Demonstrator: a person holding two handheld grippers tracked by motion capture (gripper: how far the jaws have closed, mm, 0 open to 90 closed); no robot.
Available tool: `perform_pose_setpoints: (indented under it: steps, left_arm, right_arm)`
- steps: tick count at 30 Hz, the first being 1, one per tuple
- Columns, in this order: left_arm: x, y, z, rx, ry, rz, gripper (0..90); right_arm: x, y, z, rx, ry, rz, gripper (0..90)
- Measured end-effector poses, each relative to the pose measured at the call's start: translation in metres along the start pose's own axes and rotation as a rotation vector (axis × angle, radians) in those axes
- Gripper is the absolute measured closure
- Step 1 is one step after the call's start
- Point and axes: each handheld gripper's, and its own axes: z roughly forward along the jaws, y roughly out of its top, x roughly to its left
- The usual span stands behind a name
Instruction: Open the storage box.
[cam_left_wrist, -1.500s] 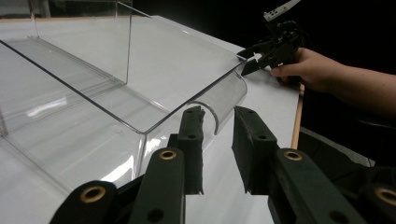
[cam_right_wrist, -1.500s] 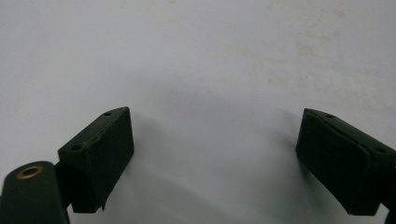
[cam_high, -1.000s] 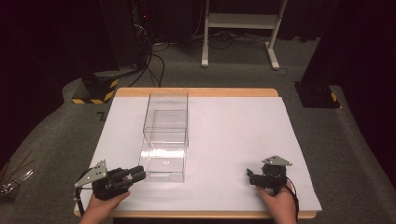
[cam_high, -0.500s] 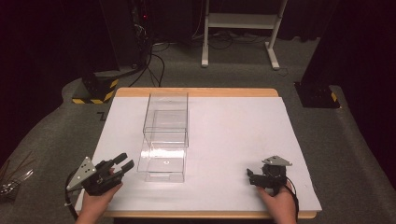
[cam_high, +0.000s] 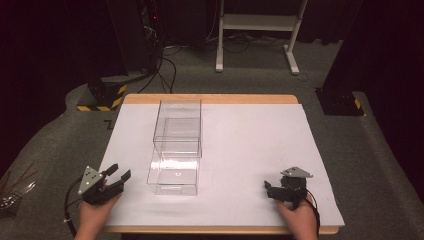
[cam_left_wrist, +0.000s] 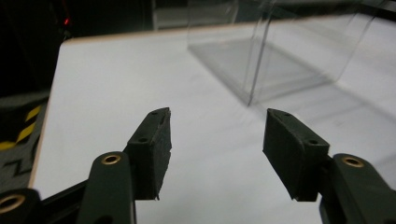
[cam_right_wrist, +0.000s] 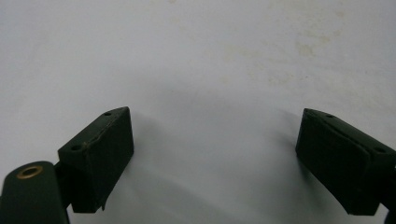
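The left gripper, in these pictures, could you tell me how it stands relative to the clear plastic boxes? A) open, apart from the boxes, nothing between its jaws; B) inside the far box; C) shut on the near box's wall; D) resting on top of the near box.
A: the left gripper has its jaws spread over bare white sheet, having just been opening, with the near clear box apart from it.

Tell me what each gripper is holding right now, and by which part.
Nothing is held. The left gripper has just been opening, with nothing between its jaws, short of the clear box. The right gripper is open over bare white paper.
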Motion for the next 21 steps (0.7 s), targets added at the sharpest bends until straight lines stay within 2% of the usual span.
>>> perform_pose_setpoints:
  steps: [2, 4, 7, 9, 11, 12, 21]
  left_arm:
    - [0.002, -0.004, 0.006, 0.064, 0.033, 0.005, 39.2]
    - [0.004, -0.004, 0.01, 0.108, 0.02, -0.022, 37.6]
    - [0.002, -0.004, 0.015, 0.16, 0.027, -0.021, 34.1]
    - [0.0, -0.003, 0.022, 0.241, 0.025, -0.003, 29.3]
    - [-0.003, -0.002, 0.028, 0.31, 0.041, 0.022, 29.1]
    - [-0.004, -0.002, 0.029, 0.307, 0.051, 0.032, 28.4]
    - [-0.003, -0.003, 0.029, 0.308, 0.041, 0.017, 29.2]
  right_arm:
    - [0.0, 0.0, 0.0, 0.0, 0.0, 0.0, 11.4]
    - [0.0, 0.0, 0.0, 0.0, 0.0, 0.0, 11.4]
    - [0.0, 0.0, 0.0, 0.0, 0.0, 0.0, 11.4]
    - [0.0, 0.0, 0.0, 0.0, 0.0, 0.0, 11.4]
    - [0.0, 0.0, 0.0, 0.0, -0.001, 0.0, 11.4]
    - [0.0, 0.0, 0.0, 0.0, -0.001, -0.001, 11.4]
    - [0.0, 0.0, 0.0, 0.0, -0.001, -0.001, 11.4]
